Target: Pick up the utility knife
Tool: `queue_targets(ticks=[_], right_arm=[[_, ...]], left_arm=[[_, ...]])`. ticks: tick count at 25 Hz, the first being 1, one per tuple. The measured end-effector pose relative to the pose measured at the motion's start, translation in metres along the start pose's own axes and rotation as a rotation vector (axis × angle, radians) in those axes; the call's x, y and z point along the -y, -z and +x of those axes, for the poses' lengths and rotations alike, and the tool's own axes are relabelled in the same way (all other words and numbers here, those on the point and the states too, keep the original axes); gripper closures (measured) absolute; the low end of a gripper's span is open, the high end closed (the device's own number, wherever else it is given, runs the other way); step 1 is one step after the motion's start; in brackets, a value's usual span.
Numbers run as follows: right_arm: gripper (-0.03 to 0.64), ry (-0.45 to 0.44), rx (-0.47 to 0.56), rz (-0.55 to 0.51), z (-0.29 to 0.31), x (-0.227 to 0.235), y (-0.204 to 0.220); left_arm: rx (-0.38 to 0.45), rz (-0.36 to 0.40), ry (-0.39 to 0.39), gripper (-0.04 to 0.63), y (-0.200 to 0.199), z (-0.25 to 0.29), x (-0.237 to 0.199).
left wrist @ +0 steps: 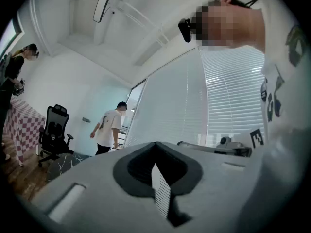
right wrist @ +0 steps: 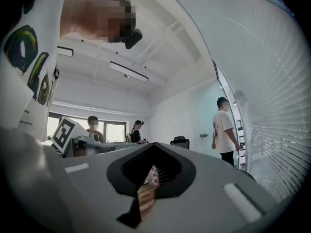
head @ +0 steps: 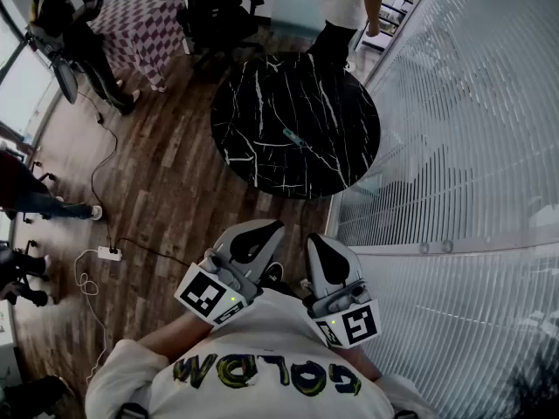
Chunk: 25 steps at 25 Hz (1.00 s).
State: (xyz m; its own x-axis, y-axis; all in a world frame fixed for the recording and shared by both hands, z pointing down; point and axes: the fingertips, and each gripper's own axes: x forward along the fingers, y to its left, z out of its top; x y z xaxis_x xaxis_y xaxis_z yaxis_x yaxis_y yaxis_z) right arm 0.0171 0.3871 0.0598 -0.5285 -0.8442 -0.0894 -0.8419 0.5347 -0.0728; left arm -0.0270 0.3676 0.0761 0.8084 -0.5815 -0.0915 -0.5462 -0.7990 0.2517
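Note:
The utility knife (head: 293,137), small and pale teal, lies on a round black marble table (head: 262,112) ahead of me, right of the table's centre. Both grippers are held close to my chest, well short of the table. My left gripper (head: 269,229) and my right gripper (head: 316,239) both point level toward the table, jaws together with nothing in them. In the left gripper view the left gripper (left wrist: 156,142) shows its grey jaws meeting, and the right gripper (right wrist: 153,144) looks the same in its own view. Neither gripper view shows the knife.
A person in a white shirt (head: 345,7) stands at the table's far side. A black office chair (head: 214,11) and a checkered-cloth table (head: 144,24) stand behind. A power strip (head: 109,253) with cable lies on the wooden floor. A blind-covered glass wall (head: 463,129) runs along the right.

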Motion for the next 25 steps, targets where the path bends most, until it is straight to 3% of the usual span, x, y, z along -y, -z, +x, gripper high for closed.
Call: queue_targets(ticks=[8, 25], right_arm=[[0.615, 0.0, 0.005, -0.008, -0.003, 0.006, 0.002], [0.615, 0.015, -0.019, 0.031, -0.027, 0.054, 0.011]], left_arm=[[-0.006, -0.001, 0.02, 0.592, 0.007, 0.009, 0.007], [-0.056, -0.019, -0.015, 0.592, 0.038, 0.047, 0.028]])
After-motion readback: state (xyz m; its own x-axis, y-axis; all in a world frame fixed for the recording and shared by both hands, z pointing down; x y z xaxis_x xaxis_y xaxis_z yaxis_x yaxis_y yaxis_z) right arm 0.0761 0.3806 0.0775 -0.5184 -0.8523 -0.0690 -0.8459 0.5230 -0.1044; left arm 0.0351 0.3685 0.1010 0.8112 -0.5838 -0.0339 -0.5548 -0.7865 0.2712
